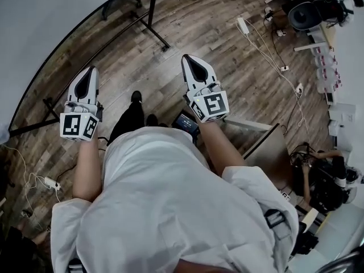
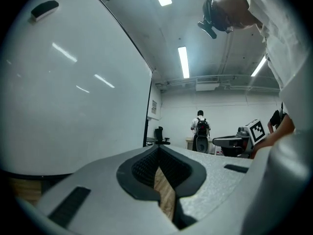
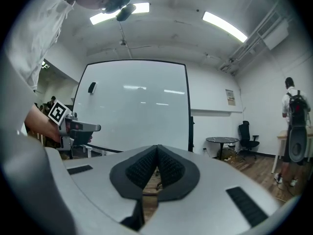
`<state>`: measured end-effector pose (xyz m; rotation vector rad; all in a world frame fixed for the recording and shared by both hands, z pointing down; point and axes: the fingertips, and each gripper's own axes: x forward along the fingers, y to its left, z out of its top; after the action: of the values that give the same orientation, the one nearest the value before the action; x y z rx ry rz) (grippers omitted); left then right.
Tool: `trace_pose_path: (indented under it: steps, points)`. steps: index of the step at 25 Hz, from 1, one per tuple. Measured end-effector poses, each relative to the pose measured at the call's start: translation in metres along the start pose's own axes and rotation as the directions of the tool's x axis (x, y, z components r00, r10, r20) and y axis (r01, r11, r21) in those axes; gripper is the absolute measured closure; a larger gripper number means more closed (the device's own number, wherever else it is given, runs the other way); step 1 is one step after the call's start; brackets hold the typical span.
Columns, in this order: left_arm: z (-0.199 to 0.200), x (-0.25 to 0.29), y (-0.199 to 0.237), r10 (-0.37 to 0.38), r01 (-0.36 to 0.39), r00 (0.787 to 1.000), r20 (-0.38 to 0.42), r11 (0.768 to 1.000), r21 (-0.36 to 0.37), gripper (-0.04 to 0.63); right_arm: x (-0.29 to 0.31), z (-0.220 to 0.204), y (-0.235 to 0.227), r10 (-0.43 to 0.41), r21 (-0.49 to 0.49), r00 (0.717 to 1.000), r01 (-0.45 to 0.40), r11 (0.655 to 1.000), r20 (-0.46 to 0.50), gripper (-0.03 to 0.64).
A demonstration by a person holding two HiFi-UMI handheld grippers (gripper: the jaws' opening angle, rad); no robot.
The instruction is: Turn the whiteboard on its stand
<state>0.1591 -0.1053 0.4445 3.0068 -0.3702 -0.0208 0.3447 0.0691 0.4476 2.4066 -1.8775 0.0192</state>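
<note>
The whiteboard [image 3: 137, 106] is a large, blank white panel in a thin black frame, standing upright on the wooden floor. A small dark eraser [image 3: 92, 87] clings near its upper left corner. Its black stand [image 1: 152, 7] has slim posts at each side and floor feet.

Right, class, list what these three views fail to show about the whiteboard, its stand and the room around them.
- Head view: the whiteboard runs off the top and left edges, and only part of its stand shows.
- Right gripper view: the right gripper hides the stand's feet.
- Left gripper view: the left gripper covers the whiteboard's bottom edge.
- Right gripper view: the print on the wall notice is too small to read.
</note>
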Motion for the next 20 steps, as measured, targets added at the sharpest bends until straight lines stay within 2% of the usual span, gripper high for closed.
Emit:
trace_pose_path:
  steps: [4,8,13,20]
  points:
    - [-0.002,-0.023,-0.008,-0.03,0.03,1.0,-0.006,1.0,0.007,0.589,-0.022,0.0,0.032,-0.002,-0.006,1.0,0.002,1.0,0.003,0.62]
    - [-0.006,-0.044,0.002,-0.024,0.024,1.0,-0.001,1.0,-0.008,0.589,-0.03,0.0,0.061,0.002,0.0,1.0,-0.002,1.0,0.002,0.62]
    - [0.012,-0.077,0.015,-0.07,0.07,0.997,0.011,0.998,0.006,0.589,-0.025,0.01,0.09,-0.034,-0.005,0.999,0.034,0.999,-0.003,0.62]
    - [0.004,-0.12,0.065,0.0,0.0,1.0,0.001,1.0,-0.022,0.589,-0.013,0.018,0.12,-0.053,-0.026,0.999,0.053,0.998,0.003,0.62]
